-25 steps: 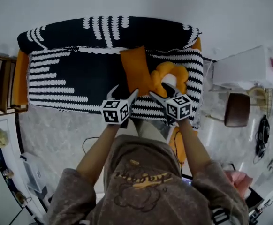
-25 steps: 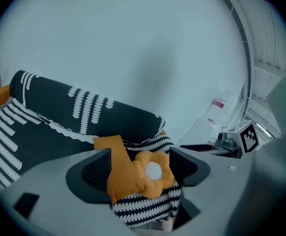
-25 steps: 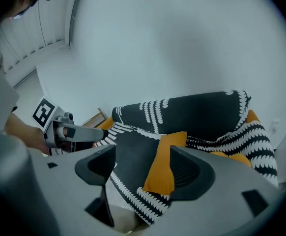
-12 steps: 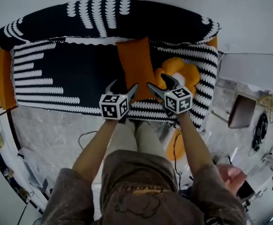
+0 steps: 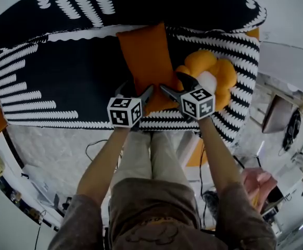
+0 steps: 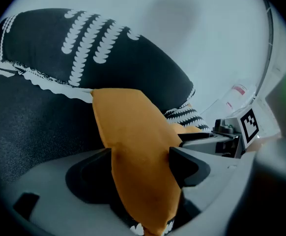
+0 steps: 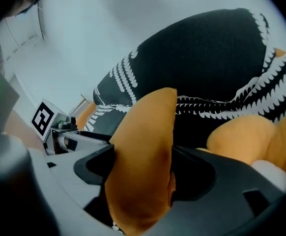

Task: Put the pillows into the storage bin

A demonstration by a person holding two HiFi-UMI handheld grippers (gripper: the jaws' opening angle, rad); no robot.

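A flat orange pillow [image 5: 143, 56] lies on the black-and-white striped sofa [image 5: 63, 77], its near edge toward me. My left gripper [image 5: 137, 91] is shut on the near left corner of that pillow [image 6: 133, 146], and the fabric bulges between the jaws [image 6: 140, 163]. My right gripper [image 5: 173, 85] is shut on the same edge just to the right, the pillow [image 7: 143, 151] pinched between its jaws [image 7: 140, 168]. An orange flower-shaped pillow [image 5: 214, 74] with a white centre rests on the seat right of the right gripper, and it shows again in the right gripper view [image 7: 251, 136]. No storage bin is in view.
The sofa's backrest [image 5: 141, 4] rises behind the pillows. A white box-like piece of furniture [image 5: 292, 61] stands right of the sofa, with a brown stool [image 5: 276, 113] near it. Cables [image 5: 97, 145] trail over the marble floor in front of the sofa.
The sofa and both pillows have grown larger in the head view as it moved in. Both grippers stay at the flat orange pillow's near edge.
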